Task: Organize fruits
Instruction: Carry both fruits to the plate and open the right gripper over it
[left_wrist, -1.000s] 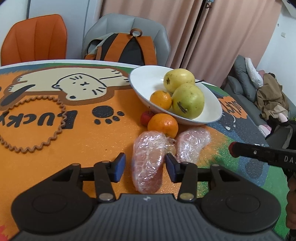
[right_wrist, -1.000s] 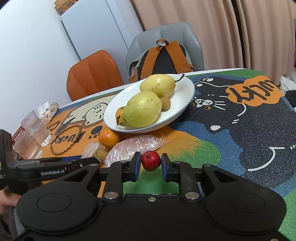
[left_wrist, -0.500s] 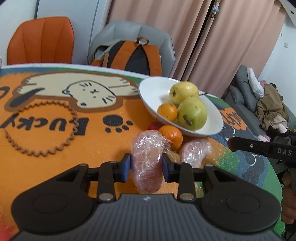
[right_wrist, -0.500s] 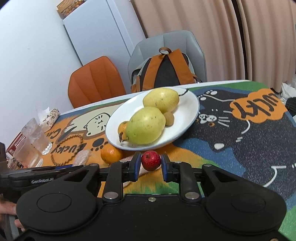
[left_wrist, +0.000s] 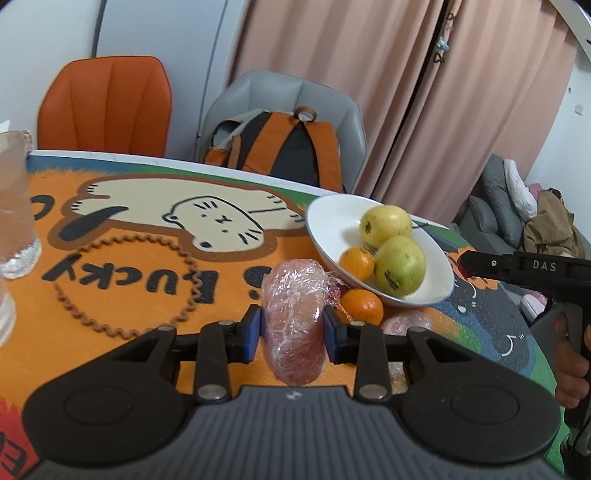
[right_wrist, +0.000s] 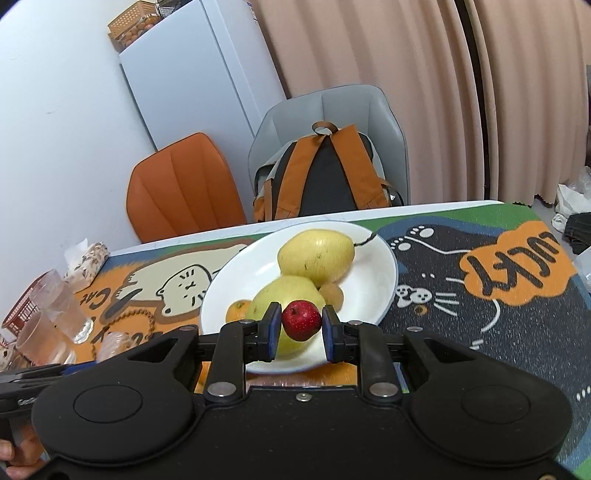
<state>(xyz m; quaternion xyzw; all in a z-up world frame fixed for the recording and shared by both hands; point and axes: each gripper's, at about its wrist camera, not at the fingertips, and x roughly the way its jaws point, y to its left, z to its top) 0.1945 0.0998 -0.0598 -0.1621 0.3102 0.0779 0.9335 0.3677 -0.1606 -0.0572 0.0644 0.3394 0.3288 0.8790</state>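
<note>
My left gripper (left_wrist: 292, 334) is shut on a plastic-wrapped pink fruit piece (left_wrist: 295, 321) and holds it above the mat. A second wrapped piece (left_wrist: 404, 322) and an orange (left_wrist: 362, 306) lie on the mat by the white plate (left_wrist: 325, 221). The plate holds two yellow-green pears (left_wrist: 400, 266) and a small orange (left_wrist: 356, 263). My right gripper (right_wrist: 298, 334) is shut on a small red fruit (right_wrist: 301, 319) and holds it over the near edge of the plate (right_wrist: 376, 288), in front of a pear (right_wrist: 314, 254).
Glasses (left_wrist: 14, 206) stand at the table's left side, also in the right wrist view (right_wrist: 61, 310). A bead string (left_wrist: 125, 288) lies on the cartoon mat. An orange chair (right_wrist: 181, 188) and a grey chair with a backpack (right_wrist: 325, 173) stand behind the table.
My left gripper closed on the wrapped piece and lifted it. My right gripper rose and moved forward with the red fruit to above the plate's near edge.
</note>
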